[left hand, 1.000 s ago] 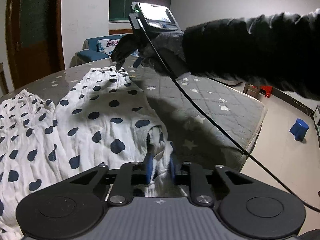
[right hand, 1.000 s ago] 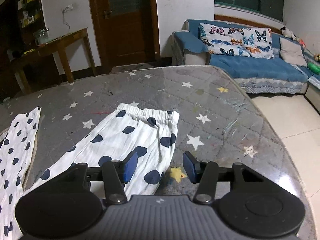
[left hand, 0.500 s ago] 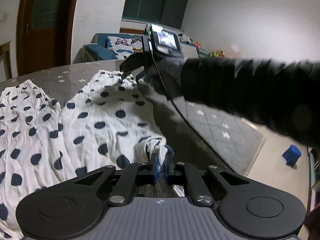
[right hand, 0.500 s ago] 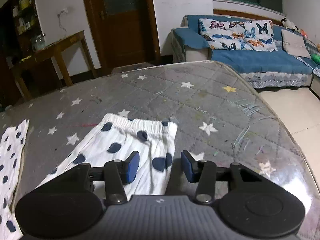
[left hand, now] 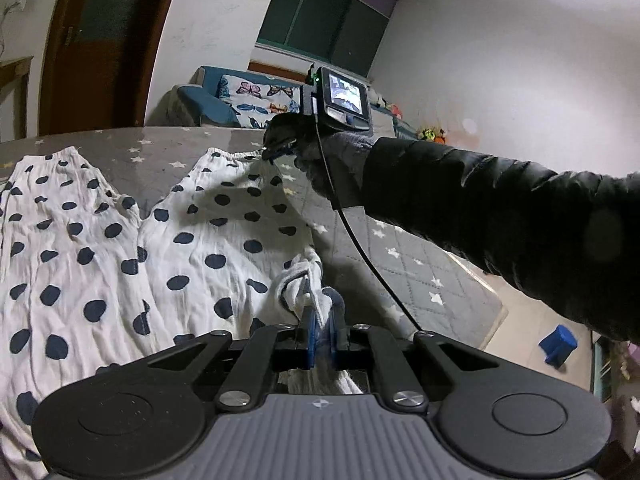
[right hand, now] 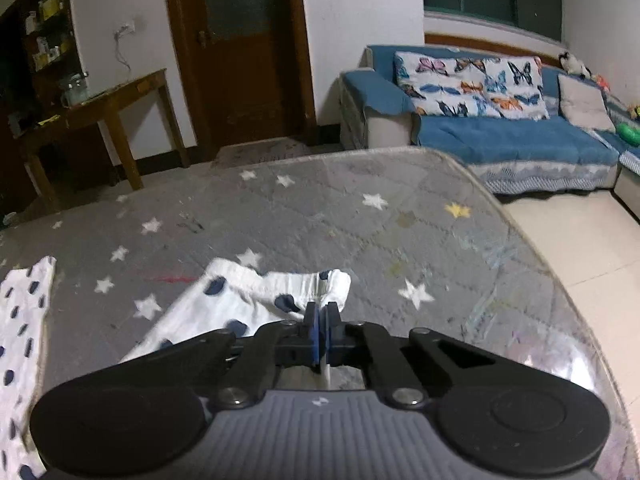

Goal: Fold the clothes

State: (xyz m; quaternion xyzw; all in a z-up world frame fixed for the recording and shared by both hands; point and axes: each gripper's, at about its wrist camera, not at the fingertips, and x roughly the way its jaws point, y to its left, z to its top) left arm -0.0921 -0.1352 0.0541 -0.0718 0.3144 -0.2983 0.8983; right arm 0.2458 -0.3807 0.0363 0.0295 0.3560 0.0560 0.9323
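White trousers with dark blue dots (left hand: 208, 236) lie spread on the grey star-patterned mattress (left hand: 408, 256). My left gripper (left hand: 320, 330) is shut on a bunched edge of the trousers near the waist end. My right gripper (right hand: 321, 322) is shut on the cuff corner of the right leg (right hand: 280, 292); it also shows in the left wrist view (left hand: 278, 148), at the far cuff, held by a gloved hand in a black sleeve. The other leg (right hand: 24, 320) lies at the left.
A blue sofa with butterfly cushions (right hand: 500, 120) stands beyond the mattress. A wooden table (right hand: 104, 112) and a brown door (right hand: 240, 52) are at the back. A blue stool (left hand: 558, 344) stands on the floor right of the mattress edge (left hand: 496, 312).
My right gripper has come down over the leg cuff and shut on it. My left gripper has closed fully on the bunched cloth and lifted it slightly.
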